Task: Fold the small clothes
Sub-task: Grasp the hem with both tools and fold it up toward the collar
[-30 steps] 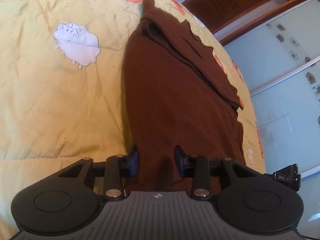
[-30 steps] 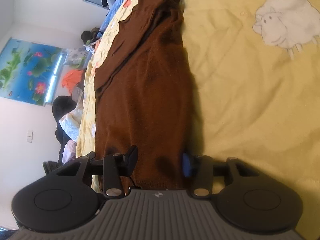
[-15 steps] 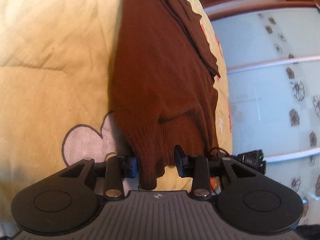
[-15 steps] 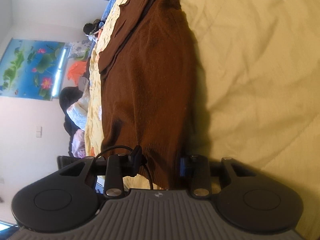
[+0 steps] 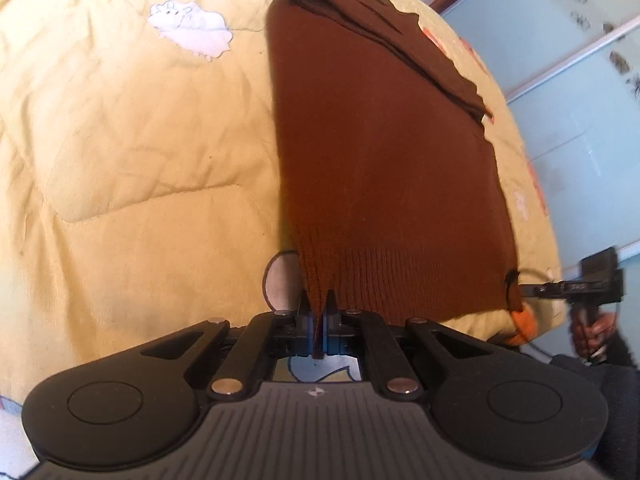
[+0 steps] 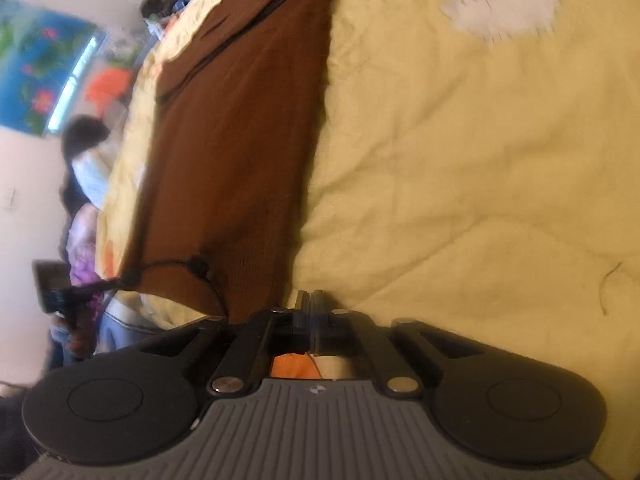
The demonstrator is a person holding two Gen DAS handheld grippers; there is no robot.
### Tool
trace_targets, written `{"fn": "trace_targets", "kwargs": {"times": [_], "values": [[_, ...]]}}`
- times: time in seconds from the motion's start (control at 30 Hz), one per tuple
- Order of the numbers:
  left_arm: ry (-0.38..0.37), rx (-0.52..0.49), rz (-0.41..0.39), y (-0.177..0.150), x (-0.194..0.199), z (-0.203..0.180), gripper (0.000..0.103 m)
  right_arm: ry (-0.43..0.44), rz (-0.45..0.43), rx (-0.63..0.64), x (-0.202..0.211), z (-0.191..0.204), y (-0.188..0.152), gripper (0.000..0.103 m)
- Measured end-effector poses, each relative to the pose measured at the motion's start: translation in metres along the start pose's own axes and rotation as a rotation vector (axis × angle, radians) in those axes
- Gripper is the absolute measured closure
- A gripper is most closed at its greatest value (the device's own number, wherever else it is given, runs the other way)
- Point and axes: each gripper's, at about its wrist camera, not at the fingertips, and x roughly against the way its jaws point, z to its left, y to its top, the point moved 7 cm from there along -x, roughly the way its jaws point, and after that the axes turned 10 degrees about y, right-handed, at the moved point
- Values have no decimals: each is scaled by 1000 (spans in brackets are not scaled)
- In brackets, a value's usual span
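The brown sweater [image 5: 384, 168], lying lengthwise on the yellow quilt [image 5: 120, 152], is now pinched at both near hem corners, since my left gripper [image 5: 318, 312] and right gripper [image 6: 309, 308] have just closed, so I judge the fold can start.

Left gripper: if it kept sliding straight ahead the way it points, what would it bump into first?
The brown sweater itself: the left gripper already pinches its ribbed hem, and the garment stretches ahead over the yellow quilt.

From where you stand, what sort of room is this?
Most likely a bedroom: a brown knitted garment lies on a yellow quilt printed with sheep, beside pale sliding doors, perhaps a wardrobe.
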Motion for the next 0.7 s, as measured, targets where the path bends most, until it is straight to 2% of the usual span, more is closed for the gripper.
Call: {"fn": "trace_targets", "kwargs": {"times": [0.07, 0.1, 0.13, 0.17, 0.2, 0.23, 0.3, 0.37, 0.43, 0.47, 0.53, 0.57, 0.6, 0.63, 0.67, 0.7], "values": [[-2, -34, -3, 0, 8, -3, 98, 22, -28, -25, 1, -2, 2, 102], [-31, -62, -5, 2, 14, -8, 98, 22, -42, -27, 3, 0, 4, 83], [-61, -91, -8, 7, 21, -12, 96, 37, -64, -26, 7, 3, 9, 77], [-71, -116, -18, 14, 29, -15, 93, 42, -86, -28, 11, 7, 16, 52], [-65, -132, -35, 24, 34, -15, 79, 55, -124, -26, 18, 9, 27, 26], [-52, -141, -61, 37, 37, -15, 50, 72, -180, -18, 24, 13, 41, 18], [-15, -142, -143, 71, 36, -13, 16, 121, -274, 7, 27, 18, 75, 17], [19, -93, -190, 105, 22, -14, 16, 149, -305, -14, 17, 13, 109, 19], [36, -27, -197, 138, 0, -13, 16, 113, -304, -38, -1, 1, 141, 23], [41, -4, -203, 150, -12, -13, 16, 97, -307, -37, -10, -3, 154, 32], [68, 56, -175, 168, -38, -12, 18, 133, -328, -60, -21, -5, 174, 33], [64, 58, -206, 175, -44, -16, 18, 145, -330, -74, -25, -6, 179, 44], [77, 44, -217, 179, -49, -20, 41, 139, -321, -76, -34, -5, 182, 75], [120, 22, -222, 182, -52, -22, 94, 113, -284, -75, -42, -6, 183, 92], [163, 14, -197, 184, -60, -23, 98, 81, -241, -61, -50, -8, 182, 92], [158, 25, -190, 184, -60, -21, 99, 67, -236, -16, -51, -5, 179, 92]]}}
